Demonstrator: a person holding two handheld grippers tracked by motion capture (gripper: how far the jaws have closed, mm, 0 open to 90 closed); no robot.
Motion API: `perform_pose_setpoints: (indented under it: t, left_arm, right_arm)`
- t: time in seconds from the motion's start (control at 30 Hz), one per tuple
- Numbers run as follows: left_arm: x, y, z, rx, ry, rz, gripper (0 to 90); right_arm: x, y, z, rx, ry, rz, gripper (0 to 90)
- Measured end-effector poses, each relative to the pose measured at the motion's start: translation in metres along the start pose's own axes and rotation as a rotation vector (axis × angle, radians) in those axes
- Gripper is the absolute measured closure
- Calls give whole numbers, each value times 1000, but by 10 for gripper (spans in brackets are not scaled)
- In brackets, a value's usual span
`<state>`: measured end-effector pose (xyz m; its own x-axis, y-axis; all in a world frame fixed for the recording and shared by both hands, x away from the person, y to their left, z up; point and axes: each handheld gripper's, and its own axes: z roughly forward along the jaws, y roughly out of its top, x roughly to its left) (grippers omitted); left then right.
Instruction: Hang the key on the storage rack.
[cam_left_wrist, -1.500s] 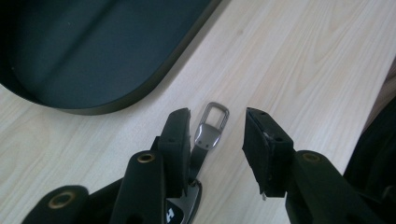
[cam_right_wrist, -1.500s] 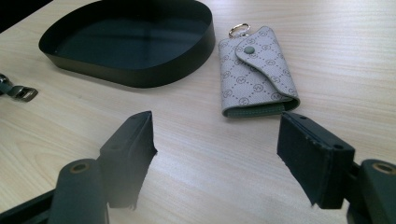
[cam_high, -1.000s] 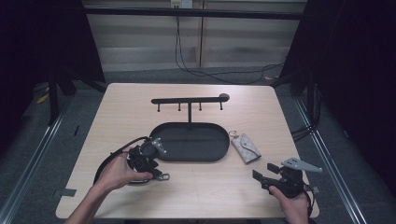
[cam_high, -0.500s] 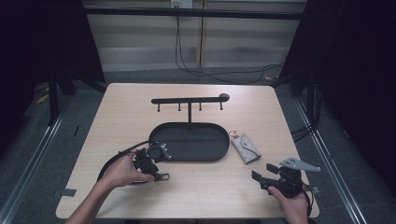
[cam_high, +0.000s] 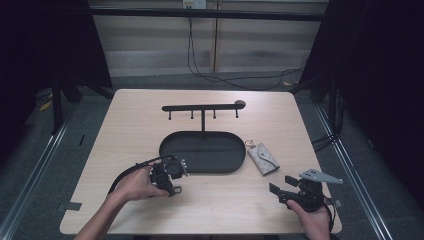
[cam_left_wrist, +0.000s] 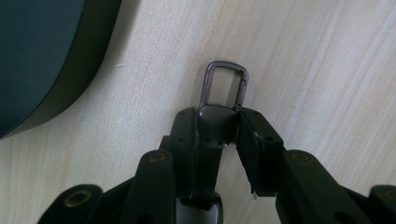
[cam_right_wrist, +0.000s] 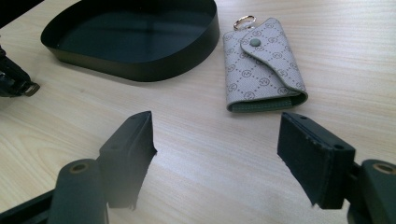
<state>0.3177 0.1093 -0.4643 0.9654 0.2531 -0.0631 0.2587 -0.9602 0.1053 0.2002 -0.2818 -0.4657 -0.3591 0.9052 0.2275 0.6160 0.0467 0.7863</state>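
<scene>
1. Two big things frame my work: the table (cam_high: 150, 115) under both grippers, and the dark oval tray (cam_high: 202, 152) just beyond and beside the left gripper (cam_left_wrist: 219, 128).
2. Behind the tray stands a rack with hooks (cam_high: 202, 107), well apart from both grippers. I guess the clasp should go there or into the tray.
3. My right gripper (cam_right_wrist: 217, 140) waits with its jaws apart and nothing between them. The patterned key pouch (cam_right_wrist: 261, 65) lies ahead of it, a little to the side, not touched.
4. My left gripper's jaws have just been closing and now clamp on the small metal clasp (cam_left_wrist: 223, 86). Its body sits between the pads, and its loop sticks out in front, flat on the table.
5. To do this step well, I should keep the squeeze firm and lift straight up. The clasp is smooth and thin, so I think it may slip or twist if I tilt early.
</scene>
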Motion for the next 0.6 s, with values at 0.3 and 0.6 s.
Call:
perform_pose_setpoints:
  t: [0.3, 0.6]
  left_arm:
    - [-2, 7, 1, 46, 7, 28, 673]
    - [-3, 12, 2, 69, 8, 16, 702]
  right_arm:
    - [1, 0, 1, 12, -8, -9, 269]
    - [1, 0, 2, 16, -7, -14, 268]
